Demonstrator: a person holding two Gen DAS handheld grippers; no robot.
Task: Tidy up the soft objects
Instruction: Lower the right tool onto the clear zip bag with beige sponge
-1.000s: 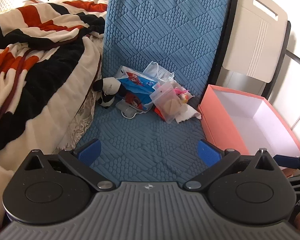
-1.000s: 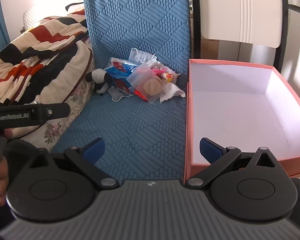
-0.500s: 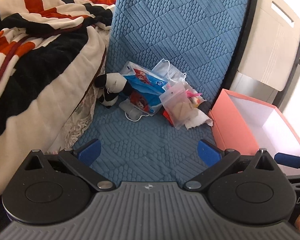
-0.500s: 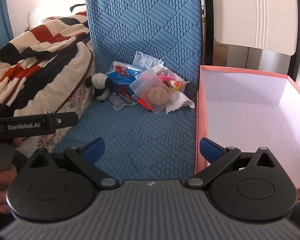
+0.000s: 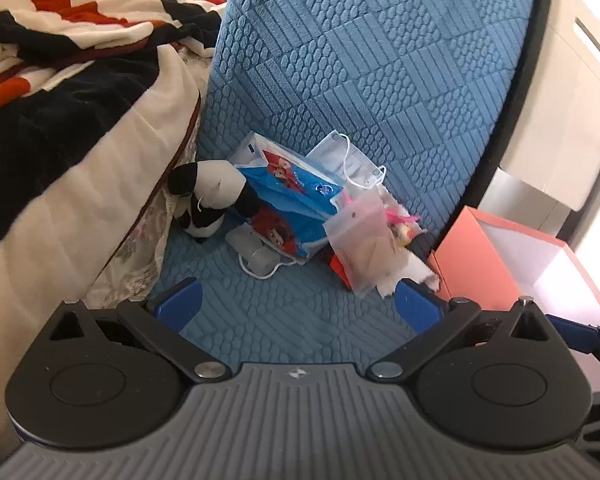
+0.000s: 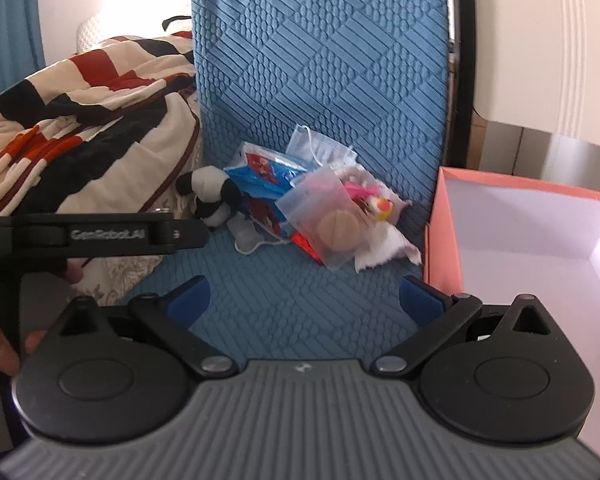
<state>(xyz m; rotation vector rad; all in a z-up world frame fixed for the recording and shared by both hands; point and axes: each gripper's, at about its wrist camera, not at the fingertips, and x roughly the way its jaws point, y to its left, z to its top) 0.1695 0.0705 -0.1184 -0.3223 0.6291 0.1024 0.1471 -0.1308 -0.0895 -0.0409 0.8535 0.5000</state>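
Note:
A pile of soft things lies on the blue quilted mat (image 5: 300,312) where it bends upward: a black and white plush toy (image 5: 210,196), a blue and red printed pouch (image 5: 288,204), a pale blue face mask (image 5: 344,160), a clear zip bag (image 5: 360,244) and a white tissue (image 5: 412,272). The same plush toy (image 6: 214,196), zip bag (image 6: 328,224) and mask (image 6: 320,148) show in the right wrist view. My left gripper (image 5: 298,304) is open and empty, short of the pile. My right gripper (image 6: 306,296) is open and empty, also short of it.
An open orange box (image 6: 432,248) with a white inside stands right of the pile; it also shows in the left wrist view (image 5: 476,264). A striped red, black and cream blanket (image 5: 60,128) is heaped on the left. The left tool's black arm (image 6: 100,234) crosses the right view.
Both grippers have moved forward toward the pile, which looks larger and nearer. The left view has swung left, so less of the orange box shows. Jaws stay open.

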